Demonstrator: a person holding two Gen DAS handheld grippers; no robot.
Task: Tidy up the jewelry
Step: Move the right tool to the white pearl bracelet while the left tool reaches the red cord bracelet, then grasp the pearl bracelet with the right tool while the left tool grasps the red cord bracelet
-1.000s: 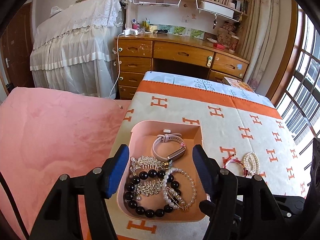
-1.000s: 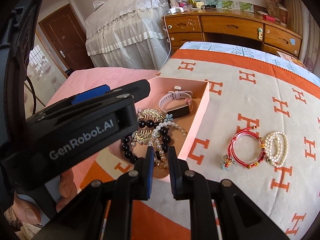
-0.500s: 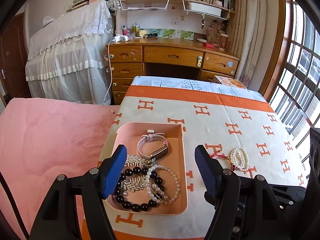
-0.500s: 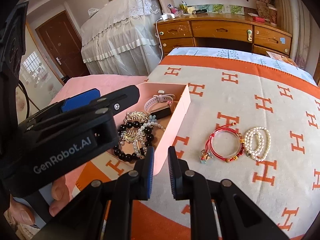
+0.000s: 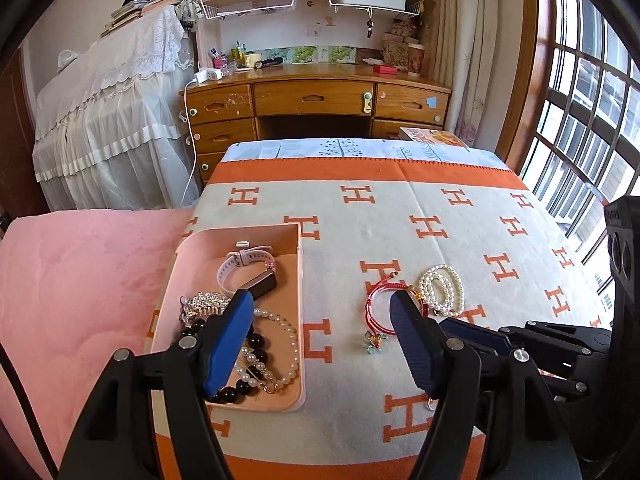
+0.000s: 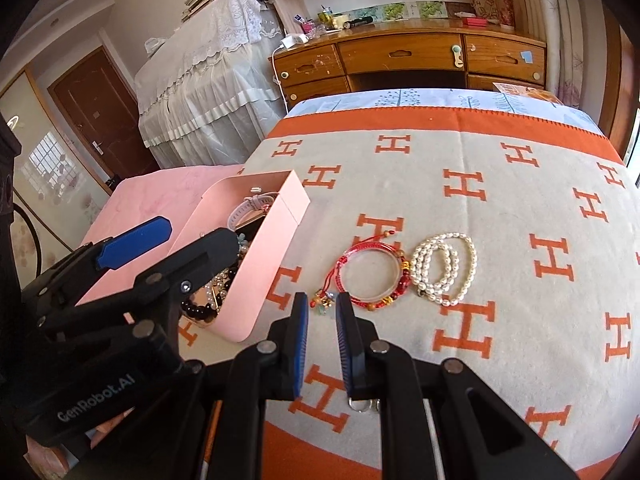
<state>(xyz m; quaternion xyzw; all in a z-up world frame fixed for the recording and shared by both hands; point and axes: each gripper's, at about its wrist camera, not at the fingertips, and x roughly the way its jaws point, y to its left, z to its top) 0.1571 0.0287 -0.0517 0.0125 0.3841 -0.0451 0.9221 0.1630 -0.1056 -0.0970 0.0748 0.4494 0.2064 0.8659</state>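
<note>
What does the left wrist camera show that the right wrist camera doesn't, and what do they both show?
Only the left wrist view looks straight down into the pink tray, showing the whole pile: the watch, silver hair comb and black bead bracelet. Only the right wrist view shows the brown door and a small metal ring on the blanket under the right gripper, whose jaws stand narrow and empty. Both show the red string bracelet beside the pearl bracelet.

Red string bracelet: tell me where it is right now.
The red string bracelet lies on the H-patterned blanket, outside and right of the pink tray, touching the pearl bracelet on its right, just beyond the right gripper.
</note>
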